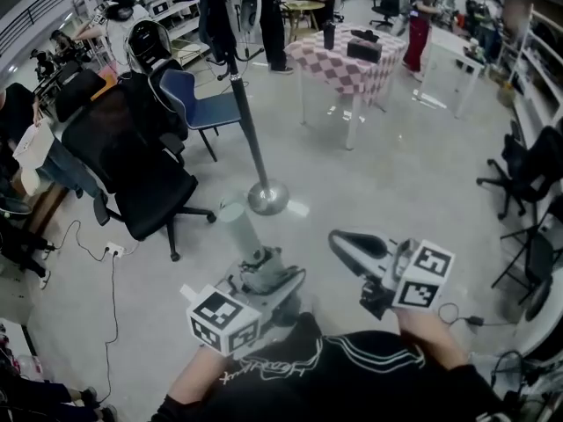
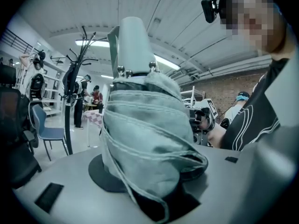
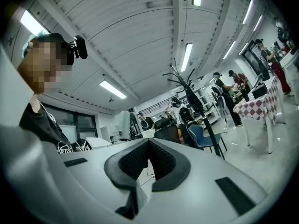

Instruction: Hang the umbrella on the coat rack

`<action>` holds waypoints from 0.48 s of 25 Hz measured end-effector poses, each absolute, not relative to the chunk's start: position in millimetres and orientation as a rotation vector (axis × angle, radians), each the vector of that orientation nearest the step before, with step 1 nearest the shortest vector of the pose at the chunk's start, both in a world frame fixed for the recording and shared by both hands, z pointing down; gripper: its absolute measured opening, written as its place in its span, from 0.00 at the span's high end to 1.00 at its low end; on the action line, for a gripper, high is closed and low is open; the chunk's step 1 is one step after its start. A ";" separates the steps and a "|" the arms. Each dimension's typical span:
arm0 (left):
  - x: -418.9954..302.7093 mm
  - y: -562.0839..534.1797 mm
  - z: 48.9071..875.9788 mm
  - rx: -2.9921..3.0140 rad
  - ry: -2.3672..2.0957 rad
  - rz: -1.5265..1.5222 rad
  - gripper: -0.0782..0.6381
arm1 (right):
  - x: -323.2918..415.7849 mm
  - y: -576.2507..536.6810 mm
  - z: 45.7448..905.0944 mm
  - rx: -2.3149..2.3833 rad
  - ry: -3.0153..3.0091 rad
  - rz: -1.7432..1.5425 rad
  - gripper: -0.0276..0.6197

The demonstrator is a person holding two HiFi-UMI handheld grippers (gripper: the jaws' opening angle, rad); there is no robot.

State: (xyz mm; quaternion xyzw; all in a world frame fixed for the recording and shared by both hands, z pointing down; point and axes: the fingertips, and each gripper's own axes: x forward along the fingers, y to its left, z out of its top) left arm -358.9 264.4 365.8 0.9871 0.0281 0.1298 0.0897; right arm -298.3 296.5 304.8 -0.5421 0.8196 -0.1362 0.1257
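Observation:
A folded grey-green umbrella [image 1: 261,269] with a pale cylindrical handle [image 1: 236,219] is clamped in my left gripper [image 1: 266,281], low in the head view. In the left gripper view its bunched fabric [image 2: 145,139] fills the space between the jaws, and the handle [image 2: 133,41] points away. My right gripper [image 1: 341,241] is beside it on the right, shut and empty, its black pads [image 3: 163,160] meeting. The black coat rack [image 1: 249,130] stands ahead on a round metal base [image 1: 268,197], also seen in the gripper views as the coat rack [image 2: 71,101] and the coat rack [image 3: 196,101].
A black office chair [image 1: 132,170] and a blue chair [image 1: 204,104] stand left of the rack. A table with a checked cloth [image 1: 347,60] is behind it at the right. Dark chairs [image 1: 528,178] line the right edge. A cable and socket [image 1: 113,251] lie on the floor at the left.

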 end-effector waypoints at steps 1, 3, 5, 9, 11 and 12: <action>-349.1 251.2 367.2 2.930 0.086 0.387 0.54 | -288.0 284.1 306.5 -1.585 2.382 -0.407 0.94; -329.8 223.5 369.1 2.917 0.092 0.387 0.54 | -268.3 257.7 309.3 -1.592 2.375 -0.429 0.94; -311.9 196.1 370.8 2.902 0.100 0.385 0.54 | -250.4 230.9 310.2 -1.596 2.371 -0.448 0.94; -277.5 140.5 376.3 2.889 0.109 0.402 0.54 | -211.6 176.0 307.6 -1.621 2.359 -0.448 0.94; -261.2 117.2 379.1 2.892 0.121 0.423 0.54 | -193.0 152.4 308.4 -1.633 2.347 -0.451 0.94; -253.6 106.7 379.2 2.894 0.127 0.427 0.54 | -184.2 141.9 308.8 -1.639 2.341 -0.451 0.94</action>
